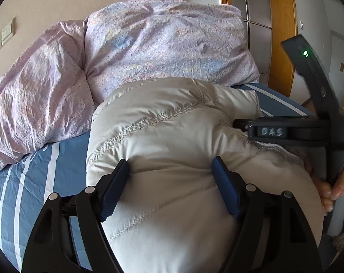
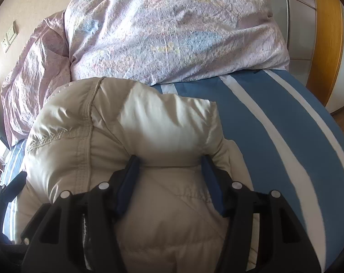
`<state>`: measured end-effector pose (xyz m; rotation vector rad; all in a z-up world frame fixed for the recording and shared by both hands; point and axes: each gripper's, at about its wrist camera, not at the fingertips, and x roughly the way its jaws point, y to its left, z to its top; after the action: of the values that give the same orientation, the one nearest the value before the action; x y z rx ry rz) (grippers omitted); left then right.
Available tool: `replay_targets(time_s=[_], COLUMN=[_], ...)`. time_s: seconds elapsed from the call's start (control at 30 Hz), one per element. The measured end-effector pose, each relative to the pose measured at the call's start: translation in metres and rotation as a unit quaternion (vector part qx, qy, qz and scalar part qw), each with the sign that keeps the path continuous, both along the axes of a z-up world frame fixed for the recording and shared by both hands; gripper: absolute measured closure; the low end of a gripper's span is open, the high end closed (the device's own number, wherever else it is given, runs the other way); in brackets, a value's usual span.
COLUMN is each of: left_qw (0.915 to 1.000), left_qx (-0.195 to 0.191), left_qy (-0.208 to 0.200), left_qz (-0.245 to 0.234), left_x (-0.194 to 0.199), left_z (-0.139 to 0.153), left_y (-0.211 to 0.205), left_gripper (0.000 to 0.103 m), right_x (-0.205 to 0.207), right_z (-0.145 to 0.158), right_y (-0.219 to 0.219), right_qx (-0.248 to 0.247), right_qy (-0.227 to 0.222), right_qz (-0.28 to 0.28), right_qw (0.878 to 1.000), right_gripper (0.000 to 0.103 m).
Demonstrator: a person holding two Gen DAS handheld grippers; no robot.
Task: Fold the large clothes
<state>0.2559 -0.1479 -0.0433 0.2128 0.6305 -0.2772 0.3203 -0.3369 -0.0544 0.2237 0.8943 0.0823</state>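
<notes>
Cream padded jacket (image 1: 172,136) lies bunched on the blue striped bed (image 1: 35,182), its far end against the lilac quilt (image 1: 163,43) at the head end. Left gripper (image 1: 170,166) – jaws clamped around a thick fold of jacket. Right gripper (image 2: 169,162) – likewise pinching a puffed fold, near the bed's right edge

Cream padded jacket (image 2: 117,132) bunched on a striped bed (image 2: 274,118)
The right gripper (image 2: 169,170) fingers (image 2: 128,177) press a puffy fold at lower centre; a lilac quilt (image 2: 163,29) fills the top.
</notes>
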Motion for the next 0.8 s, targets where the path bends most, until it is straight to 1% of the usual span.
replay_targets(time_s=[0.1,0.13,0.2,0.3,0.37,0.53,0.6,0.63,0.67,0.7,0.73,0.77,0.8], left_qw=[0.9999,0.9999,0.9999,1.0,0.9998,0.9996,0.9998,0.9999,0.9995,0.9985,0.9965,0.9938,0.9915], left_qx=[-0.009,-0.009,-0.008,0.006,0.015,0.022,0.014,0.004,-0.017,-0.039,-0.068,-0.097,-0.116], left_qy=[0.009,0.01,0.01,0.006,0.005,0.002,0.008,0.016,0.028,0.037,0.047,0.053,0.056], left_qz=[-0.003,-0.003,-0.001,0.004,0.012,0.017,0.009,0.003,-0.003,-0.008,-0.01,-0.011,-0.013], left_x=[0.002,0.002,0.003,0.001,0.002,0.002,0.002,0.001,-0.001,-0.002,-0.003,-0.003,-0.003], left_z=[0.002,0.002,0.001,-0.001,-0.002,-0.002,0.002,0.007,0.014,0.02,0.027,0.035,0.041], left_y=[0.005,0.005,0.003,-0.003,-0.006,-0.009,-0.005,0.0,0.01,0.019,0.032,0.048,0.059], left_gripper=[0.028,0.028,0.027,0.027,0.027,0.027,0.027,0.027,0.027,0.027,0.026,0.023,0.021], right_x=[-0.026,-0.039,-0.054,-0.053,-0.045,-0.041,-0.039,-0.039,-0.039,-0.04,-0.043,-0.048,-0.052], right_z=[0.016,0.019,0.017,0.003,-0.009,-0.02,-0.016,-0.013,-0.005,0.0,0.007,0.015,0.022], right_y=[-0.006,-0.007,-0.007,-0.006,-0.001,-0.005,-0.005,-0.006,-0.007,-0.009,-0.011,-0.015,-0.019], right_qx=[0.017,0.017,0.006,-0.001,-0.009,0.015,0.013,0.014,0.015,0.015,0.016,0.017,0.02], right_qy=[-0.01,-0.013,-0.007,0.012,0.016,0.013,0.028,0.035,0.047,0.052,0.054,0.05,0.041], right_qz=[0.014,0.021,0.024,0.02,0.02,0.016,0.02,0.022,0.028,0.032,0.037,0.037,0.037], right_qw=[1.0,1.0,1.0,1.0,1.0,1.0,0.999,0.999,0.998,0.998,0.998,0.998,0.998], right_gripper=[0.047,0.047,0.047,0.047,0.046,0.046,0.046,0.045,0.043,0.041,0.028,0.018,0.005])
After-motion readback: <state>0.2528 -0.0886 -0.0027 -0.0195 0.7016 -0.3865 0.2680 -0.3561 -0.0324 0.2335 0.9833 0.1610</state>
